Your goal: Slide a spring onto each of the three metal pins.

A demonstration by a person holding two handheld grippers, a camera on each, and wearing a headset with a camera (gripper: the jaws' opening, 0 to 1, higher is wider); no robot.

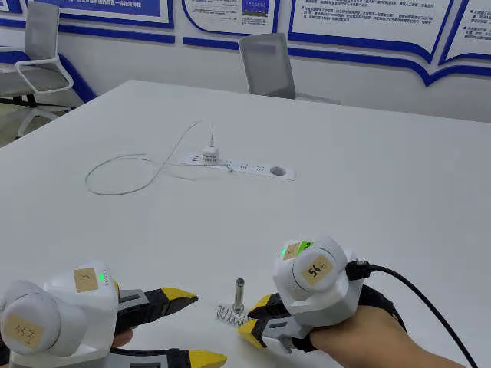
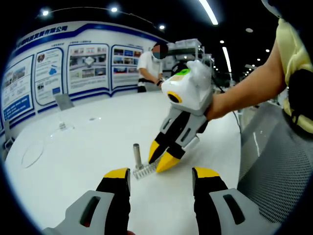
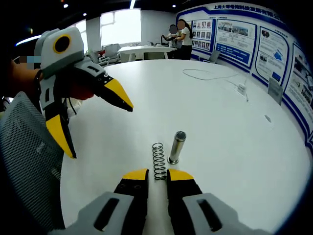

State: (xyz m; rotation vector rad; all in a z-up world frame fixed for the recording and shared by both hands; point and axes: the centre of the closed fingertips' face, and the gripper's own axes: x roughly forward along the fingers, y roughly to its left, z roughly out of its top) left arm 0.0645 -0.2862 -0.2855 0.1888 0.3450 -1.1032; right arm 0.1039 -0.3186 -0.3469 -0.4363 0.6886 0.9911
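One pin (image 3: 176,147) stands bare on the table (image 1: 345,207), with a spring (image 3: 158,160) lying just beside it. We judge nothing is threaded yet. Our right gripper (image 3: 157,175) is narrow at the spring's end, and we cannot tell if it grips. Our left gripper (image 2: 161,174) hangs wide and empty.

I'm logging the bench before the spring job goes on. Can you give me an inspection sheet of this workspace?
Surface: white table.
Job's things: metal pin standing upright; spring lying beside it, not on it.
Clutter: power strip with a charger plugged in.
Grippers: left gripper open and empty; right gripper jaws narrowly apart at the spring's near end.
Cables: white cable looped from the charger; black cable from the right gripper.
Surroundings: office chairs, wall posters, people standing in the background.
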